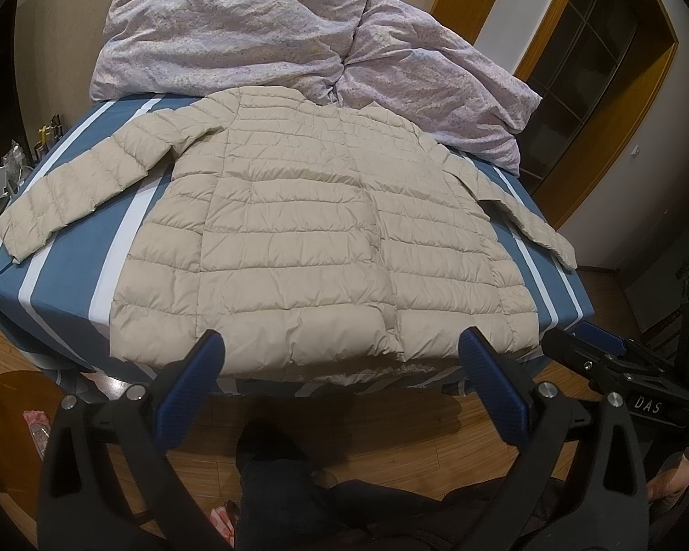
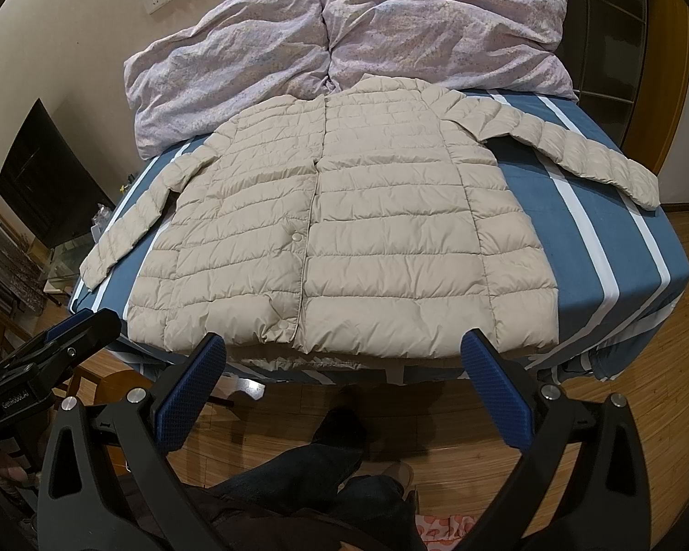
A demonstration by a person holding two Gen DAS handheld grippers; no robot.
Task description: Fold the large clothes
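A beige quilted puffer jacket [image 1: 307,229] [image 2: 344,229] lies flat and front up on the bed, both sleeves spread out sideways and its hem at the near edge. My left gripper [image 1: 342,349] hangs open just in front of the hem, nothing between its blue pads. My right gripper [image 2: 344,349] is open too, level with the hem's middle, holding nothing. Each gripper shows at the edge of the other's view: the right gripper [image 1: 601,340] and the left gripper [image 2: 82,326].
The bed has a blue sheet with white stripes [image 1: 69,284] [image 2: 620,238]. A lilac floral duvet [image 1: 252,32] [image 2: 344,32] is bunched at the far end. A person's dark trouser legs [image 2: 326,473] stand on the wooden floor [image 1: 390,436]. A dark TV [image 2: 46,183] sits left.
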